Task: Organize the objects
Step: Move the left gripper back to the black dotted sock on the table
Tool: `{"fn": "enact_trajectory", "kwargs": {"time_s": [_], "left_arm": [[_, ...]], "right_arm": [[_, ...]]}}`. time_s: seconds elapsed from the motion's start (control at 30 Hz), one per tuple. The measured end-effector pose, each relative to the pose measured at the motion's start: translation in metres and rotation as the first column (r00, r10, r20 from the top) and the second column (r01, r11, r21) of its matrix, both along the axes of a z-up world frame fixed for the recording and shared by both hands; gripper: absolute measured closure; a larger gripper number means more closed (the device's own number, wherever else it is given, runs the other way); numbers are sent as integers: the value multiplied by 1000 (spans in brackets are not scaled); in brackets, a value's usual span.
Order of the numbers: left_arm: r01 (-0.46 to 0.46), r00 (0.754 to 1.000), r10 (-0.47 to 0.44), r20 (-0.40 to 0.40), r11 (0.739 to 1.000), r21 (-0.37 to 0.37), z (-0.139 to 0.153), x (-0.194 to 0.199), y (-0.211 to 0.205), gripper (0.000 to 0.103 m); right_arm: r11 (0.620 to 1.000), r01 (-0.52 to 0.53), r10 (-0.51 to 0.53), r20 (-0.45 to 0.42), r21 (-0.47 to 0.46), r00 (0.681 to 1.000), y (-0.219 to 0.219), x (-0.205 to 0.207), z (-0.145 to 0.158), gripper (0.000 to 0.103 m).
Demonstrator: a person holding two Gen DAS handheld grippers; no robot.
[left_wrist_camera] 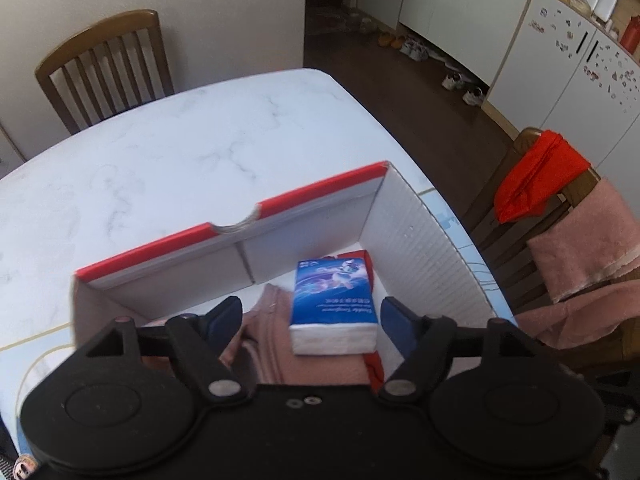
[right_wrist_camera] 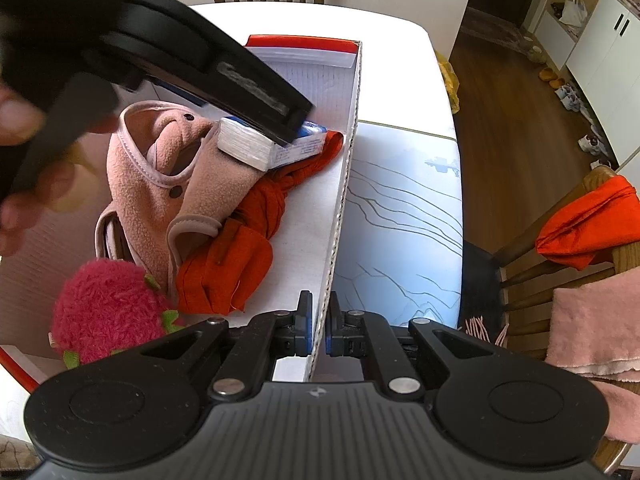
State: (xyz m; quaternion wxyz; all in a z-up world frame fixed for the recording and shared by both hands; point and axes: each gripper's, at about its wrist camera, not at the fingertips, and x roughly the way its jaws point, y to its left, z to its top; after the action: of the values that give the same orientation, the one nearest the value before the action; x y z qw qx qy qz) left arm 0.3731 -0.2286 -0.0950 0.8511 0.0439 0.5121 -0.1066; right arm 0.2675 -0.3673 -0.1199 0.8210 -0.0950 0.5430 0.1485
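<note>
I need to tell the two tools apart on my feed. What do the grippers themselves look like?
Both look alike: matte black bodies with two round discs, angled link arms on silver pivot pins, and blue pads on the fingers. The left gripper has smooth black housing; the right gripper has ribbed dark grey housing with a small logo. No cables or sleeves are visible.

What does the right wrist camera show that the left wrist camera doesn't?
Only the right wrist view shows the pink plush toy in the box's near corner, the right tongs shut on the box wall, and the hand holding the left tool. Only the left wrist view shows the left tongs, open above the tissue pack, and the notch in the far red rim. Both show the box, tissue pack, pink fleece garment, red cloth and marble table.
</note>
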Motion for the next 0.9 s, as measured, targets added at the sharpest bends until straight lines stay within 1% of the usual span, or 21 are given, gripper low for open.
{"fn": "enact_trajectory", "kwargs": {"time_s": [0.23, 0.4, 0.47, 0.67, 0.9], "left_arm": [[-30, 998, 31, 51, 999, -9, 25, -22, 17, 22], [-39, 996, 41, 78, 999, -28, 42, -42, 29, 17], [-46, 995, 48, 92, 999, -25, 48, -50, 33, 13], [-65, 991, 67, 116, 998, -18, 57, -71, 47, 6], [-105, 987, 107, 121, 994, -21, 60, -97, 67, 4]], "right_arm": [[1000, -3, 4, 14, -17, 1000, 3, -3, 2, 98], [1000, 9, -9, 28, 0, 1000, 0, -2, 9, 98], [1000, 8, -8, 33, -3, 999, 0, -2, 10, 98], [1000, 6, -6, 50, -9, 999, 0, -3, 13, 98], [1000, 1, 1, 58, -28, 998, 4, -2, 12, 98]]}}
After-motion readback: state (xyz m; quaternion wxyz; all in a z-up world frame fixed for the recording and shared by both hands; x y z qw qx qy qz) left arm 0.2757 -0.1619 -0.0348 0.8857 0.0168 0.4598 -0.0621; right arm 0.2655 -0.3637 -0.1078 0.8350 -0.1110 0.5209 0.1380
